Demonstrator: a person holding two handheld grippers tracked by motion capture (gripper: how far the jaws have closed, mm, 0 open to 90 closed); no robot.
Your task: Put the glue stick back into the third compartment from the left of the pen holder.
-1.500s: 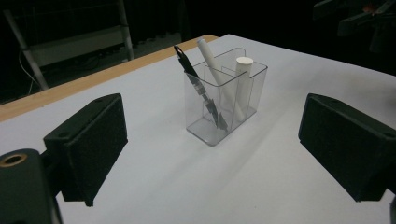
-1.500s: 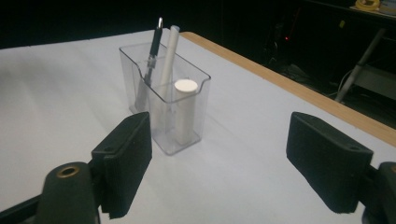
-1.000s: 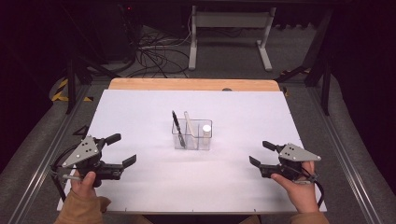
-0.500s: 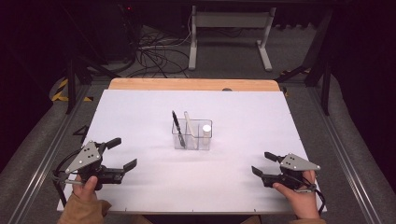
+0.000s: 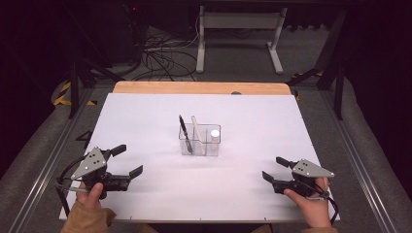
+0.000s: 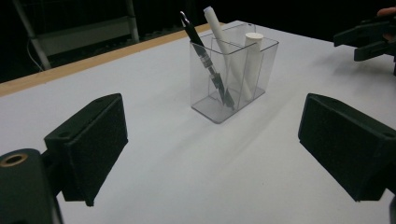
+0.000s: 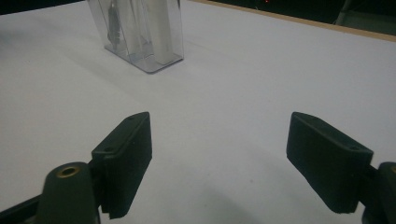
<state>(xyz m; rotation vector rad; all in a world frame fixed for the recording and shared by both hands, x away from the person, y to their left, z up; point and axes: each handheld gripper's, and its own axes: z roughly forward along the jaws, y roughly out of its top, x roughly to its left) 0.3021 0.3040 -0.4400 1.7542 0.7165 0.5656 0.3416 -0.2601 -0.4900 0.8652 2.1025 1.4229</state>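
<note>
- The clear holder (image 5: pixel 200 141) stands mid-table with a black pen (image 5: pixel 185 134), a white marker (image 5: pixel 197 131) and a white cylinder (image 5: pixel 214 134) upright in it.
- The left gripper (image 5: pixel 127 160), at seven o'clock, is spread wide and empty.
- The right gripper (image 5: pixel 273 168), at four o'clock, is likewise spread and empty.
- Probably a rest stage; either gripper must next reach in toward the holder, perhaps for a pen.
</note>
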